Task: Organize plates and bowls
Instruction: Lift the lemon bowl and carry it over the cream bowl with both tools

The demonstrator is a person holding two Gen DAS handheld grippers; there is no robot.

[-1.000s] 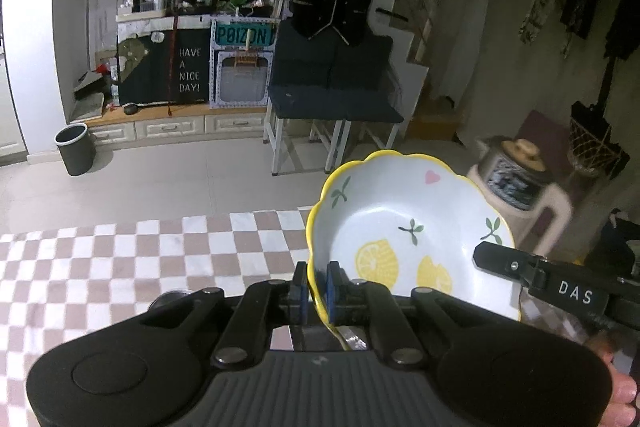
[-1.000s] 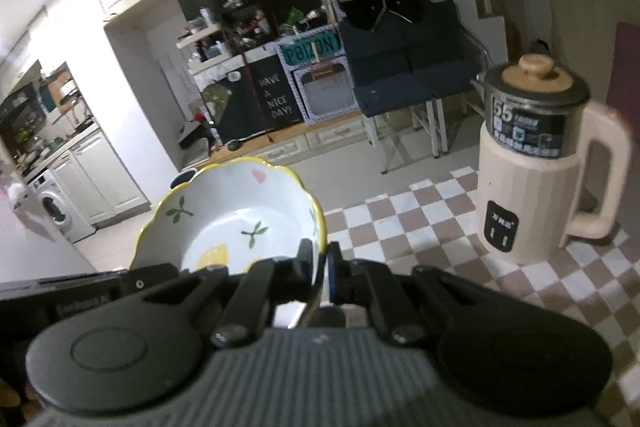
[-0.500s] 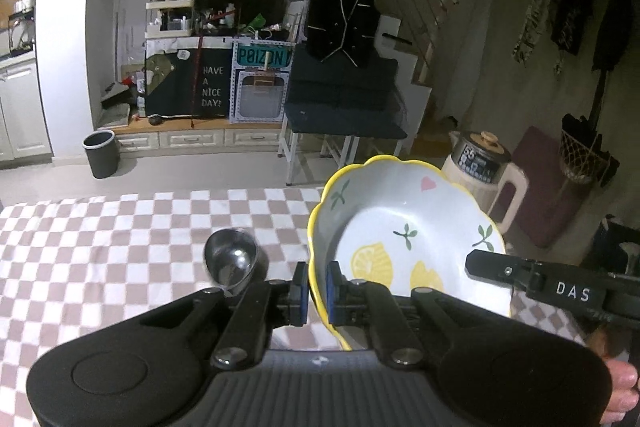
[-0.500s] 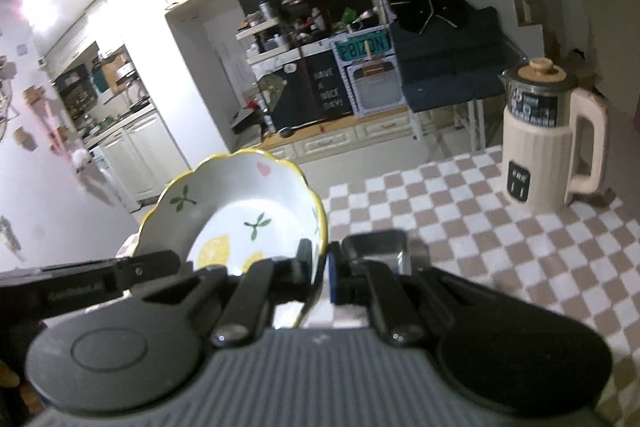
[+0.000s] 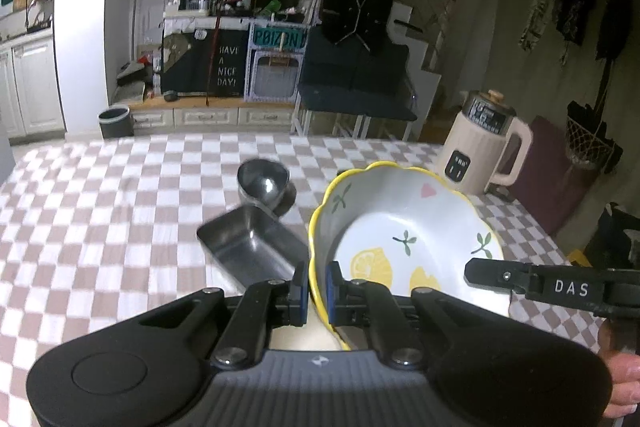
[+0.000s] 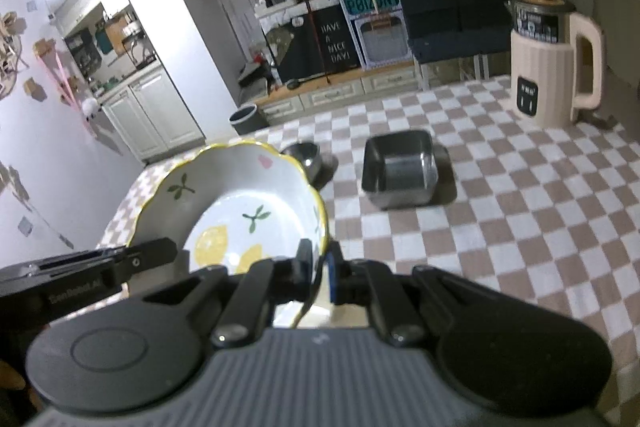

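Lemon-print scalloped bowl (image 5: 404, 239): carried above the checked tablecloth's (image 5: 100, 219) near edge, left gripper (image 5: 317, 285) and right gripper (image 6: 318, 273) each clamped on opposite rims. Next, likely: lower it level beside the steel square dish (image 6: 400, 167), release together.

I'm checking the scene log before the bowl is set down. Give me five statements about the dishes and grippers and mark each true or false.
1. Both grippers clamp the rim of the lemon-print bowl. True: the left gripper and the right gripper each pinch its rim.
2. The rectangular steel tray holds food. False: it is empty.
3. The small round steel bowl sits on the checkered tablecloth. True.
4. The beige electric kettle lies on its side. False: it stands upright.
5. The lemon-print bowl has a blue rim. False: the rim is yellow.
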